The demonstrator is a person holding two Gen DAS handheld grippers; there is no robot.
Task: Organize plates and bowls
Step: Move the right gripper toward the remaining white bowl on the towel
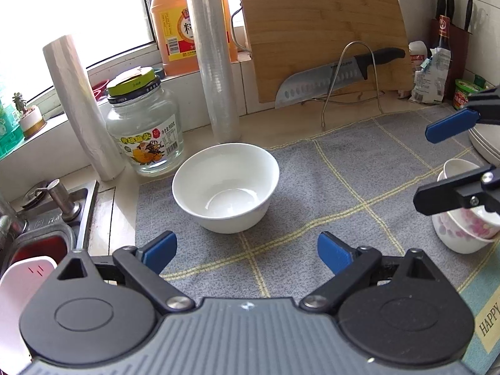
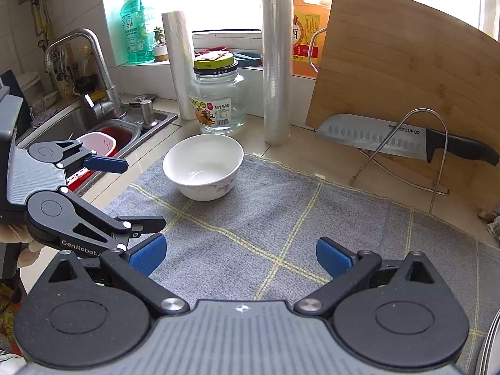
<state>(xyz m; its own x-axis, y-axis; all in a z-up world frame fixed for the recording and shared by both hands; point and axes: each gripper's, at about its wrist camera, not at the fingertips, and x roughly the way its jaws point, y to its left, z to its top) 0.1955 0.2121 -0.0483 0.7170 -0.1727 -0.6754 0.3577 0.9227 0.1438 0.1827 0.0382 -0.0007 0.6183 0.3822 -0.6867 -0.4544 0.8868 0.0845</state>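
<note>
One white bowl [image 1: 225, 187] sits alone on the grey checked mat [image 1: 328, 187], straight ahead of the left gripper [image 1: 247, 254], whose jaws stand apart and empty. Off to that gripper's right, nested floral bowls [image 1: 465, 228] and stacked plates [image 1: 486, 140] look already gathered. The right gripper [image 2: 240, 257] is spread too, holding nothing. I'd say the lone bowl is what's left.
</note>
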